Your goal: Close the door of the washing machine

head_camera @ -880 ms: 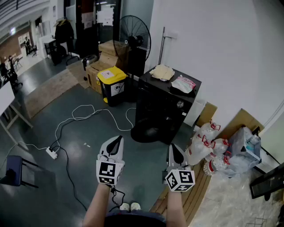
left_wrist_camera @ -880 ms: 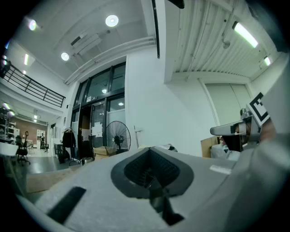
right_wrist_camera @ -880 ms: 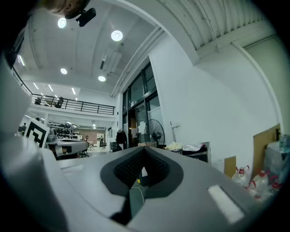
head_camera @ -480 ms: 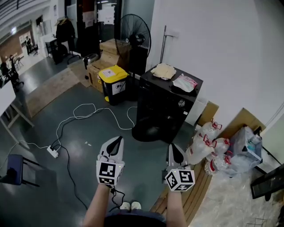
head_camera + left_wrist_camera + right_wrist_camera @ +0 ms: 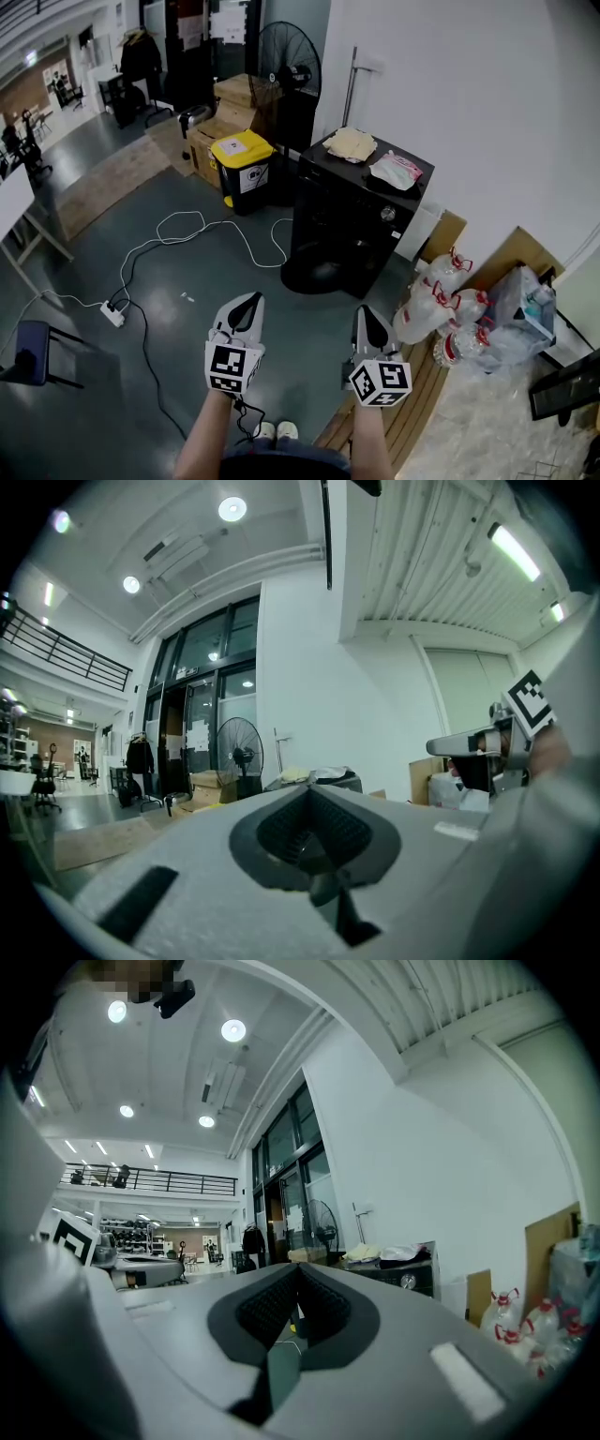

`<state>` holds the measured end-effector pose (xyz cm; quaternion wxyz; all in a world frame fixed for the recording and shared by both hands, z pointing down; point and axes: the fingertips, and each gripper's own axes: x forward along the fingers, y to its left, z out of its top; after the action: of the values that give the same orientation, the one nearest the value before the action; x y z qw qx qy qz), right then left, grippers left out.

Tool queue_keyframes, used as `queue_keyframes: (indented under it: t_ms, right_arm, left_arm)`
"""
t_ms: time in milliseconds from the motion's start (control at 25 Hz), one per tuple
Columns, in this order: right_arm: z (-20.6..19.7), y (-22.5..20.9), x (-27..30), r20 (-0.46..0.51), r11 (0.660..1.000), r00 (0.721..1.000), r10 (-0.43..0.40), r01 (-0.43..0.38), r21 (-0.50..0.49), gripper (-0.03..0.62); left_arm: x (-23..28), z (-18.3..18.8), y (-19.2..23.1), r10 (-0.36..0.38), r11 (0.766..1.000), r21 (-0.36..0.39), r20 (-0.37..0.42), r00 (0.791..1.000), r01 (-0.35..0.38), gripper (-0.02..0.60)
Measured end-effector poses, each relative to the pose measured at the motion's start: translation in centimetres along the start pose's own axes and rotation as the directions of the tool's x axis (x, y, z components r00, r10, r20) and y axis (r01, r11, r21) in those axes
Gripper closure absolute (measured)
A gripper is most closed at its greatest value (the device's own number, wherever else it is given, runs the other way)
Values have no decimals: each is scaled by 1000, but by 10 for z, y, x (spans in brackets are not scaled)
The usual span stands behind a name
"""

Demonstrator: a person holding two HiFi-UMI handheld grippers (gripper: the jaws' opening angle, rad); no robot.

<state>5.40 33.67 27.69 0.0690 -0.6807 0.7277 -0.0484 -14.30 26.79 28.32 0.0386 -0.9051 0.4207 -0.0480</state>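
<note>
The black box-shaped washing machine (image 5: 354, 220) stands upright against the white wall (image 5: 469, 94), with its long axis vertical. It is well apart from me, across the grey floor (image 5: 216, 277). Its round dark door (image 5: 314, 272) hangs open low at the front, which faces toward the floor and me. I hold my 2 grippers level, side by side, pointing toward the machine. The left gripper (image 5: 247, 305) and the right gripper (image 5: 369, 323) each have their jaws pressed together, with nothing between them.
</note>
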Motion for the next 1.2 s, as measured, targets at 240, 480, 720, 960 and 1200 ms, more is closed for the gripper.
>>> queue_keyframes:
  t_ms: [240, 480, 720, 960, 1200]
  right_arm:
    - [-1, 2, 2, -7, 1000, 1000, 18, -18, -7, 582]
    - [-5, -5, 8, -9, 1000, 1000, 19, -19, -5, 582]
    - [-7, -17, 22, -21, 999, 999, 32, -32, 9, 582]
    - [-19, -29, 38, -21, 998, 998, 58, -57, 11, 582]
    - [-28, -50, 66, -47, 999, 998, 47, -46, 12, 582]
  left_arm:
    - [1, -5, -2, -36, 998, -48, 5, 999, 36, 527]
    - [6, -11, -1, -57, 996, -63, 12, 998, 58, 397]
    - [21, -13, -3, -61, 997, -55, -7, 998, 61, 345]
    - [31, -30, -5, -45, 995, -86, -3, 999, 45, 339]
    - [63, -36, 7, -40, 994, -106, -9, 999, 39, 337]
